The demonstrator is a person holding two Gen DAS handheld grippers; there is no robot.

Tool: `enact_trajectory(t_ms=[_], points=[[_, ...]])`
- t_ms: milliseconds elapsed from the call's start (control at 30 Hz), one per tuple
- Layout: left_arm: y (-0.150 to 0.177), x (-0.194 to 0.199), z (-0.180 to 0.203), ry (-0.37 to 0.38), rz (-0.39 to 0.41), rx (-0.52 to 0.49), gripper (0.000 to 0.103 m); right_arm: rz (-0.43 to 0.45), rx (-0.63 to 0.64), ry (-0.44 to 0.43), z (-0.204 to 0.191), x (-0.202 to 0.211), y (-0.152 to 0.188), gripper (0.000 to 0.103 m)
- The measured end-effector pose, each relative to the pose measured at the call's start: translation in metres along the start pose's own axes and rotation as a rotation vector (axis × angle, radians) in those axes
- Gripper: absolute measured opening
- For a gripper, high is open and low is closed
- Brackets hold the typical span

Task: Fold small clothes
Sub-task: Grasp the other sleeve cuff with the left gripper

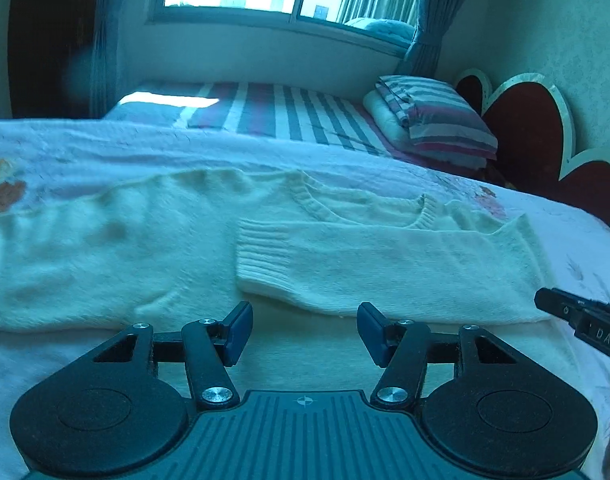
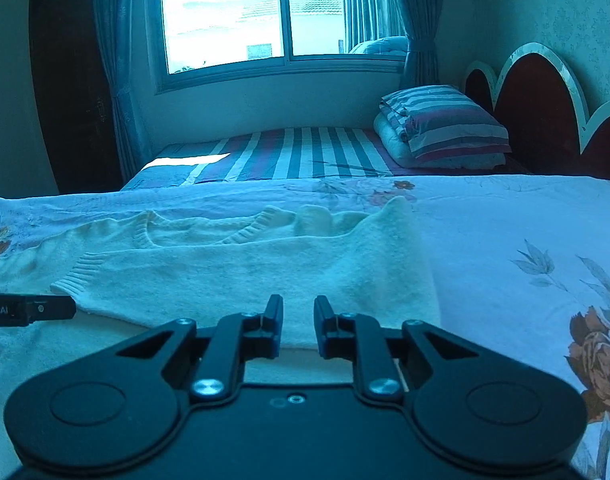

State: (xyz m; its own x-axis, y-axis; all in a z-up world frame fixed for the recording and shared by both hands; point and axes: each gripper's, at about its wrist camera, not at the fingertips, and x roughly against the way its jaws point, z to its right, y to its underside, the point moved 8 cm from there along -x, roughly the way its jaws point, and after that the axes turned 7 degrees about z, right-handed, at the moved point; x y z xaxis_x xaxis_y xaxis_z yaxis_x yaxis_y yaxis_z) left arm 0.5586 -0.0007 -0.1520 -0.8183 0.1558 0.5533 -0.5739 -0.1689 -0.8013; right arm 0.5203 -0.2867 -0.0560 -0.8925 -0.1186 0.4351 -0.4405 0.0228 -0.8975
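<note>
The sweater (image 1: 345, 264) lies flat on the floral sheet (image 2: 525, 232), one sleeve (image 2: 233, 280) folded across its chest, cuff toward my left. My left claw (image 1: 304, 330) hovers low over the near hem, fingers wide apart, holding nothing. My right claw (image 2: 298, 328) sits level above the folded sleeve's near edge, fingers narrowly parted, also empty. Bare sheet spreads to the right. Beyond lie a striped mattress (image 2: 305, 152) and stacked bedding (image 2: 445, 128).

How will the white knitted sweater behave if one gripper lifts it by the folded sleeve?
The sweater looks soft and fuzzy, so it will probably sag and drape. The folded sleeve lies loose across the body, so it may unfold. The knit should give grip, not slip.
</note>
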Motion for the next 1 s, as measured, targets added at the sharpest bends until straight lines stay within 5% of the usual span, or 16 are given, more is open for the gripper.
enact_trajectory(t_ms=[267,300,333,600,1000], points=[[0.0,-0.033,-0.01,0.051,0.007,0.243,0.056,0.001,-0.008,0.035,0.036,0.004,0.0,0.019],[-0.001,-0.036,-0.011,0.049,0.015,0.249,0.044,-0.001,-0.014,0.044,0.04,0.004,0.001,0.019],[-0.002,-0.038,-0.012,0.04,0.012,0.244,0.002,-0.005,-0.021,0.053,0.044,0.003,0.002,0.019],[-0.02,-0.021,-0.034,0.005,0.085,0.186,0.002,0.001,-0.1,0.122,0.071,0.002,0.002,0.017],[-0.006,-0.026,-0.061,-0.045,0.051,0.131,0.002,-0.039,-0.103,0.086,0.067,-0.012,0.013,0.017]])
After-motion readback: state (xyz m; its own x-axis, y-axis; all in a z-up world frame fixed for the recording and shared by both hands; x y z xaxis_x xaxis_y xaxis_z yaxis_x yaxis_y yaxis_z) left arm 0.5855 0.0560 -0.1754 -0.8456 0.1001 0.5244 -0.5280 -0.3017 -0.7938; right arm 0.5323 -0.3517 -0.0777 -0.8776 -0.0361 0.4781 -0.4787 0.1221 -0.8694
